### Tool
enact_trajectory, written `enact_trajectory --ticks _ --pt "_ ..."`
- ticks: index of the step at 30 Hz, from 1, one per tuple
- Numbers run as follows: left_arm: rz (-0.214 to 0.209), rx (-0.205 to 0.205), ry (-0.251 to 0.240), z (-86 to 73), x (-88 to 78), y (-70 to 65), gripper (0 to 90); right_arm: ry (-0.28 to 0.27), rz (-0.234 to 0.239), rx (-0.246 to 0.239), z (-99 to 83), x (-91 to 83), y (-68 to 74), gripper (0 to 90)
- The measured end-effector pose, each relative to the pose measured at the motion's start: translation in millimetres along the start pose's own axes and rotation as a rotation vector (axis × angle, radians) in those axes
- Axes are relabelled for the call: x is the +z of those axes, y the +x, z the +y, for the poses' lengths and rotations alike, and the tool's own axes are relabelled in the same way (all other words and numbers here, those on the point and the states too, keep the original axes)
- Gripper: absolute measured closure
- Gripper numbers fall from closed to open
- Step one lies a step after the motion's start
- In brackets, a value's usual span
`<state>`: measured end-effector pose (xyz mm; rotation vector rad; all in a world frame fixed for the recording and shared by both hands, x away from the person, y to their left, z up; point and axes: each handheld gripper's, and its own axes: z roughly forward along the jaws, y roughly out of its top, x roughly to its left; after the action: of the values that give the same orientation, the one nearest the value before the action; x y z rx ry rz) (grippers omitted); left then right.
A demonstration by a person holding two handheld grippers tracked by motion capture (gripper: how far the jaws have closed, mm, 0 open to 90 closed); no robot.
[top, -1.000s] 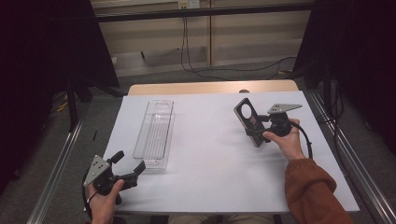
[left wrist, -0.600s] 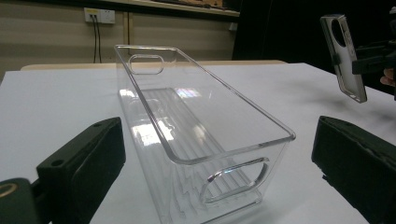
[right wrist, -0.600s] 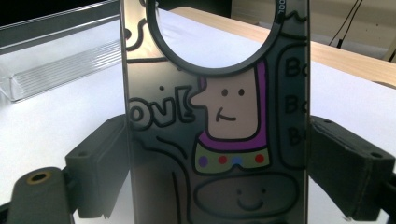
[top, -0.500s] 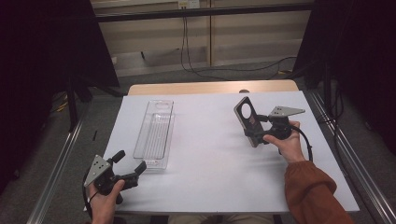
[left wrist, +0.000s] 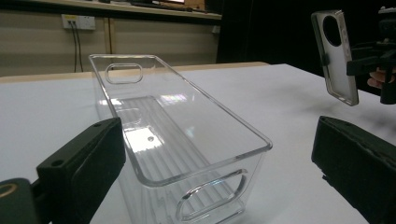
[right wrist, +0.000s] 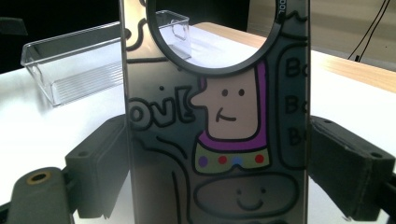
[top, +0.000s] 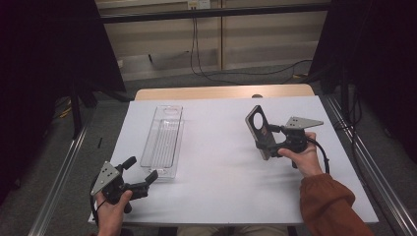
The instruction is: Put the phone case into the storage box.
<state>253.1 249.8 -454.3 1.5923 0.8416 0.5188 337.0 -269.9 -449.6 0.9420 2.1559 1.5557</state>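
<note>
A long clear plastic tray (top: 162, 140) lies lengthwise on the left half of the white table (top: 221, 182). It is empty, with handle cut-outs at both ends. My left gripper (top: 141, 168) rests open near the table's front left corner, just short of the tray's near end. In the left gripper view the tray (left wrist: 187, 140) sits between and beyond the spread jaws of that gripper (left wrist: 219, 140). My right gripper (top: 269, 142) is shut on a phone case (top: 259, 130), held upright above the table's right half. The case (right wrist: 215, 116) is silvery with cartoon drawings and a round camera hole.
A wooden strip (top: 221, 92) runs along the table's far edge. Metal rails (top: 64, 172) flank both sides of the table. Cables (top: 206, 59) hang on the wall behind. In the left gripper view the held case (left wrist: 337, 56) shows at upper right.
The right hand with the phone case has sunk slightly toward the near side. The left gripper and the tray have stayed put.
</note>
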Motion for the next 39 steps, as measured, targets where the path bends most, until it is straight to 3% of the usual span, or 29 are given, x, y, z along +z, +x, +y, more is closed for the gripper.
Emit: enact_trajectory --ticks 10,13,16,22,24,27,29,30,33,39 --pt "-0.058 0.012 0.003 2.6 6.3 -5.8 3.9 -0.01 0.048 -0.018 -4.1 -6.1 18.4 11.8" --pt "-0.132 0.028 0.058 5.6 9.0 -3.2 6.3 -0.017 0.058 -0.025 -5.4 -9.9 24.7 11.8" --pt "-0.136 0.038 0.075 6.5 10.5 -4.4 6.2 -0.021 0.073 -0.03 -6.8 -12.8 30.3 11.8" --pt "-0.17 0.036 0.046 8.1 12.4 -8.1 5.7 -0.021 0.102 -0.031 -9.9 -15.8 41.0 11.8" --pt "-0.188 0.066 0.056 8.8 13.4 -9.4 5.7 -0.022 0.112 -0.028 -10.8 -15.9 44.6 11.8" --pt "-0.199 0.048 0.044 9.5 16.0 -14.3 5.7 -0.01 0.137 -0.038 -11.9 -14.4 50.1 11.8" --pt "-0.216 0.086 0.056 11.4 17.5 -14.4 5.7 -0.005 0.147 -0.047 -11.6 -12.9 53.3 11.8" --pt "-0.223 0.064 0.045 11.4 19.5 -18.0 5.6 -0.006 0.153 -0.052 -11.1 -11.9 54.5 11.8" --pt "-0.245 0.083 0.047 13.3 23.3 -21.2 5.0 -0.011 0.166 -0.052 -10.1 -9.9 57.2 11.8" --pt "-0.296 0.072 0.032 16.0 29.2 -28.5 3.2 -0.015 0.183 -0.058 -9.0 -7.2 61.0 11.8"
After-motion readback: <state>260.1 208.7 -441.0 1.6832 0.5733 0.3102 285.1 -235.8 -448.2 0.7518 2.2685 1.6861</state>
